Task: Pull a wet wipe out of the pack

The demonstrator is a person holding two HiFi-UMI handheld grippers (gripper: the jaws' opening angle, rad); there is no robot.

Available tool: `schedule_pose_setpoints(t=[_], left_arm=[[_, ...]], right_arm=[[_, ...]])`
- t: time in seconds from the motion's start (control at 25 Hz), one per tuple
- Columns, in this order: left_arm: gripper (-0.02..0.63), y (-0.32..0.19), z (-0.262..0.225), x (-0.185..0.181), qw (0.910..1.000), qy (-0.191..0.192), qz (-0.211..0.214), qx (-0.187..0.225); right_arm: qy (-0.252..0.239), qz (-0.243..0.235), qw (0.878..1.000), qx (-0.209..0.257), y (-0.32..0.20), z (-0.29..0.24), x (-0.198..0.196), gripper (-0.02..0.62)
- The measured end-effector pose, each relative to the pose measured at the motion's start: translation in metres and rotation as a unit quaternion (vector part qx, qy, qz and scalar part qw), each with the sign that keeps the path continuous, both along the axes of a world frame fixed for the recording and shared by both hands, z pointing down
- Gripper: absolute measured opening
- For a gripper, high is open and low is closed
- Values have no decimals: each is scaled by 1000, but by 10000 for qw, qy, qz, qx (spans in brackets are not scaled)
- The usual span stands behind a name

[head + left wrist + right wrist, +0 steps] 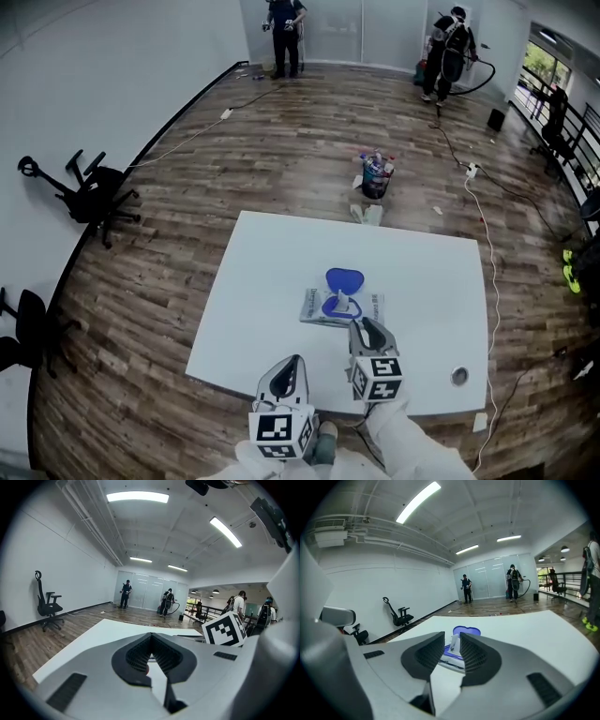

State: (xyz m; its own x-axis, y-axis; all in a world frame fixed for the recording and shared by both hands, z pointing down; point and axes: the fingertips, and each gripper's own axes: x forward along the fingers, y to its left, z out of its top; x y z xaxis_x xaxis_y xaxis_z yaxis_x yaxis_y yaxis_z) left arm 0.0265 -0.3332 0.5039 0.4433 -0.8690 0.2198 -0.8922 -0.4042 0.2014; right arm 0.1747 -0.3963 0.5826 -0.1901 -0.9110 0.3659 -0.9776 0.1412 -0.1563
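Observation:
The wet wipe pack [371,307] lies flat near the middle of the white table [272,281]. Its blue lid [344,279] is flipped open toward the far side, and a white wipe [343,302] sticks up from the opening. My right gripper [364,325] hovers just on the near side of the pack, jaws a little apart and holding nothing. In the right gripper view the wipe [454,644] and the blue lid [466,631] show through the gap of the right gripper [452,637], still beyond its tips. My left gripper [292,361] is shut and empty over the table's near edge; the left gripper [151,634] points across bare table.
A small round metal object [458,376] sits near the table's near right corner. On the floor beyond the table stands a bucket of bottles [376,175]. An office chair [89,192] lies tipped at the left. Cables run along the floor at the right. People stand far off by the back wall.

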Motion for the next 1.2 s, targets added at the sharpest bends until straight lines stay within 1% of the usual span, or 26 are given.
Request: schedule_pose_setpoints(t=[0.28,0.52,0.76,1.2], left_arm=[[0,-8,7,-6,9999,-66,-86,-78],[0,-15,17,-10,9998,-1,-158,-154],[0,-26,25,-13,9995,-19,-242,-222],[0,-34,45,-25,9983,-18,-443,-382]], right_arm=[[65,-9,9998,-199,-19,18,4,87],[92,-5,9992,-386,-37,36,4,87],[149,64,9981,-591,-49,51,3,87],[136,-71,9953,-955,-63,74,1,87]])
